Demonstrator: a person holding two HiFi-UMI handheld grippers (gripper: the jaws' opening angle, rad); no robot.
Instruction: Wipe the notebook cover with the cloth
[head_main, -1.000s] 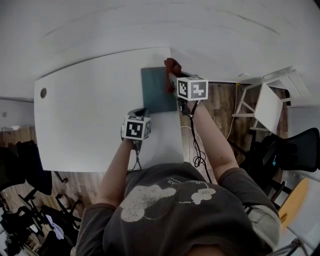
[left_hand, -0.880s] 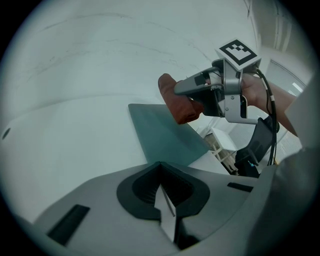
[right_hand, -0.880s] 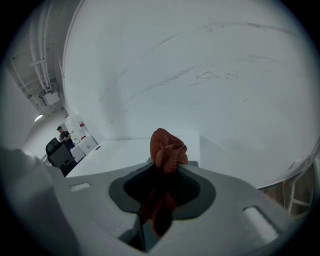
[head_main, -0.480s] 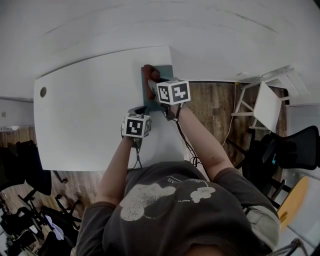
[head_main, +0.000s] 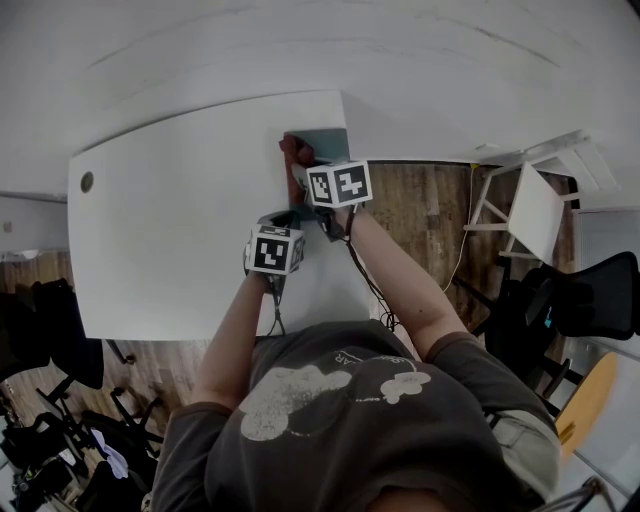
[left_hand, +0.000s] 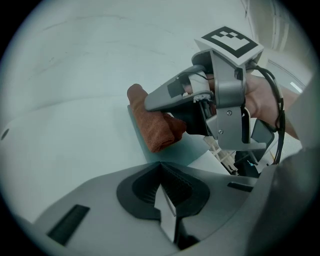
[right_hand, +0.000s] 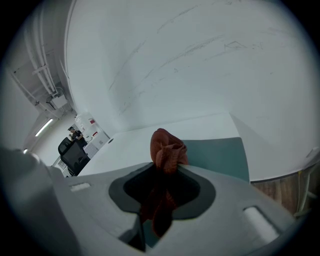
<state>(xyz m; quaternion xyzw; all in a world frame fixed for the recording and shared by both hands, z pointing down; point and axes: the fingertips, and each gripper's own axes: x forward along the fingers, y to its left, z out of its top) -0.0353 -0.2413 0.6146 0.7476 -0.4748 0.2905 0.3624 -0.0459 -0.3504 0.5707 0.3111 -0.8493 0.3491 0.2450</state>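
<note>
As right view shows, tool grips cloth.

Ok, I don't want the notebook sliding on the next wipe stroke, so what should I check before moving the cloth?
1. Cloth gripped: the right gripper is shut on the cloth. Ok.
2. Cloth on cover: it rests by the notebook edge that is at left in the head view. Ok.
3. Cover free of other things: ok.
4. Left gripper bracing the notebook: jaws together, empty, at its near corner; contact cannot tell.
5. Notebook fully on the table: it lies by the right edge; overhang cannot tell.
</note>
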